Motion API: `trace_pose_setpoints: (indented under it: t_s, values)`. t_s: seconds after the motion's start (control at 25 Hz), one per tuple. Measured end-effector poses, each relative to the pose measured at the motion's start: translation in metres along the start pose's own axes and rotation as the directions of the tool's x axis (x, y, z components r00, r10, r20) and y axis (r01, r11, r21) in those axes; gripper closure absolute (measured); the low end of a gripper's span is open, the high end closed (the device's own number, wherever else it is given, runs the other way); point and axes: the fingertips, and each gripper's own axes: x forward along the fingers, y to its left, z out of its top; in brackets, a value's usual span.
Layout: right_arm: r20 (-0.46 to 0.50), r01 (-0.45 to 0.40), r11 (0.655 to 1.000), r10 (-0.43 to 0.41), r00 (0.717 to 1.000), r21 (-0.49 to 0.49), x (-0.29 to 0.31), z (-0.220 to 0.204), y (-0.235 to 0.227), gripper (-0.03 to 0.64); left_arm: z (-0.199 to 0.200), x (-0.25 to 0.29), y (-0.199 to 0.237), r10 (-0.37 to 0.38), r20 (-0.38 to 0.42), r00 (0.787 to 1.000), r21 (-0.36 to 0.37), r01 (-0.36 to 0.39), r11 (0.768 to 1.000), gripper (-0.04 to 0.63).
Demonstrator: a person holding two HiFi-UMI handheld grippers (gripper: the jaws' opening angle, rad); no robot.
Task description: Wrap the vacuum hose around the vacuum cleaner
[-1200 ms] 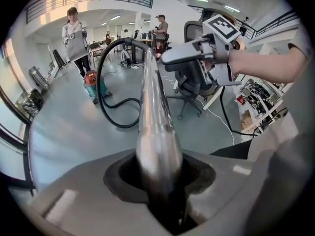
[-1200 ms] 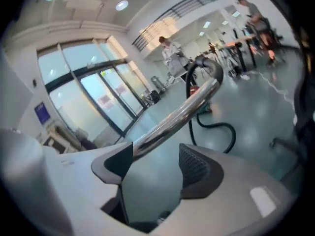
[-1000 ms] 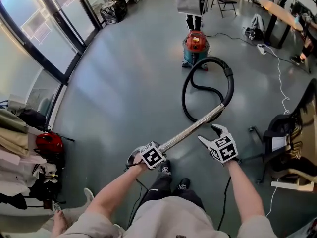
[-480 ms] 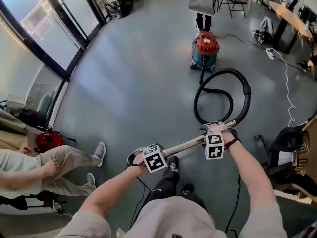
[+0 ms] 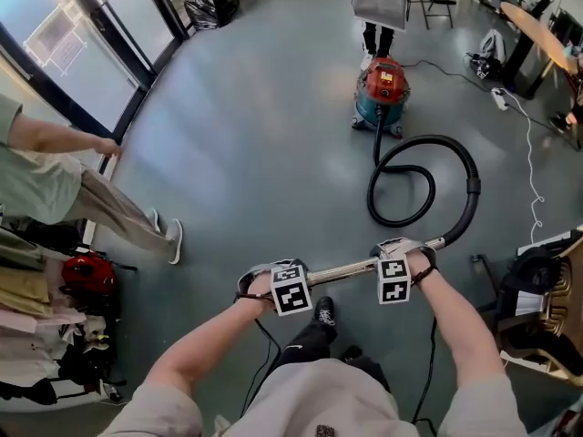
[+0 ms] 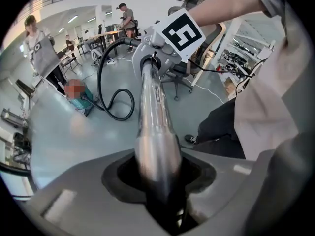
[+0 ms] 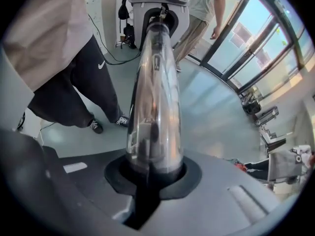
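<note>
A red and teal vacuum cleaner (image 5: 383, 89) stands on the grey floor ahead. Its black hose (image 5: 466, 182) curls in a loop on the floor and joins a chrome wand (image 5: 342, 269) held level in front of me. My left gripper (image 5: 273, 288) is shut on the wand's near end. My right gripper (image 5: 401, 264) is shut on the wand close to the hose cuff. In the left gripper view the wand (image 6: 152, 117) runs out of the closed left gripper (image 6: 157, 181) toward the hose (image 6: 106, 82). The right gripper view shows the wand (image 7: 153, 97) clamped in the right gripper (image 7: 152, 171).
A person (image 5: 64, 180) walks along the glass wall at left. Another person (image 5: 378, 7) stands just behind the vacuum. A red bag (image 5: 86, 271) and clothes lie at the near left. An office chair (image 5: 537, 285) is at right, a white cable (image 5: 528, 153) trails beyond it.
My right gripper, open beside the wand a second ago, has closed on it. The wand has swung level. The person at left rose from sitting and walks off.
</note>
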Motion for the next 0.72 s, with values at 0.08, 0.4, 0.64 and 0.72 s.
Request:
trace_pose_setpoints:
  t_s: [0.08,0.4,0.64,0.72]
  values:
    - [0.0,0.006,0.998,-0.006,1.0,0.06,0.004,-0.001,-0.008,0.541,-0.001,-0.003,0.02,0.027,-0.013,1.0,0.071,-0.026,0.997,0.443]
    - [0.008,0.001,0.969,-0.003,1.0,0.248,0.009,-0.018,-0.033,0.543,0.019,-0.025,0.097,0.225,0.03,0.974,0.216,-0.226,0.95,0.281]
    - [0.035,-0.005,0.955,-0.006,0.999,0.297,0.009,-0.029,-0.056,0.544,0.033,-0.048,0.135,0.303,0.053,0.951,0.233,-0.307,0.923,0.197]
    - [0.045,-0.008,0.956,-0.006,0.999,0.293,0.01,-0.035,-0.063,0.543,0.037,-0.055,0.144,0.313,0.063,0.948,0.21,-0.32,0.924,0.181]
